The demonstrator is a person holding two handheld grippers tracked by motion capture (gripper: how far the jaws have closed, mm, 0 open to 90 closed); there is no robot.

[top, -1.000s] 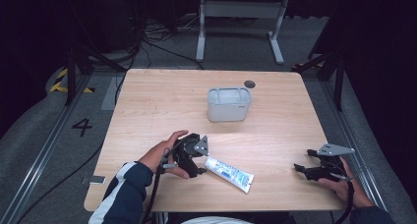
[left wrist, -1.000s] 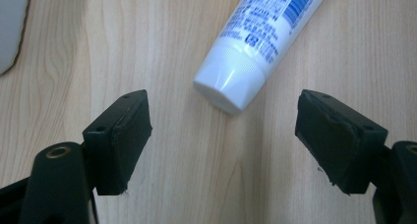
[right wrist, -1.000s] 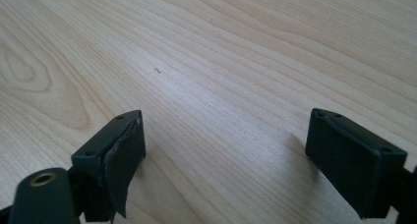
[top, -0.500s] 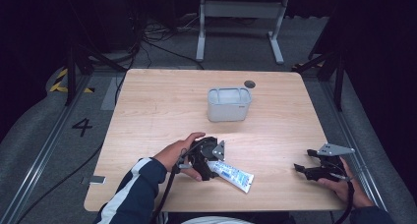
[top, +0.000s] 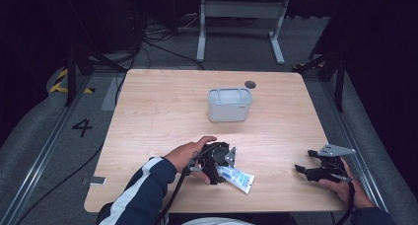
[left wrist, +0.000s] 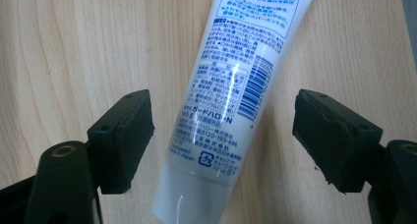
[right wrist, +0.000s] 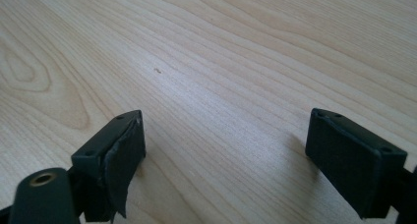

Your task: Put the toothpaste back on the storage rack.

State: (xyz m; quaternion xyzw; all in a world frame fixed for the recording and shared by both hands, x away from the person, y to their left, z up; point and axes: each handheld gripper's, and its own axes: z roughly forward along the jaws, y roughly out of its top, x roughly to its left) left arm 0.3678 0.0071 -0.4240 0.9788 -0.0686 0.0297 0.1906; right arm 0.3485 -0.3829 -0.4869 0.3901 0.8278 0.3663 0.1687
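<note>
Left gripper (top: 227, 162) sits low over the tube (top: 236, 177) near the front edge of the table (top: 162, 116), left of centre. In the left gripper view the jaws stand wide apart with the tube (left wrist: 231, 101) lying flat on the wood between them, clear of both pads; gap on each side, tube tilted relative to the jaw line. Tube is white with blue print and a barcode, back face up. The left hand (top: 190, 153) grips the tool from behind, sleeve dark with a white stripe.

Right gripper (top: 303, 169) rests near the front right corner of the table, well apart from the tube. Its jaws (right wrist: 223, 155) are wide, with bare wood between them.

White bin (top: 229, 105) stands upright past the table's centre, well apart from both grippers. Small dark disc (top: 250, 84) lies just behind it.
</note>
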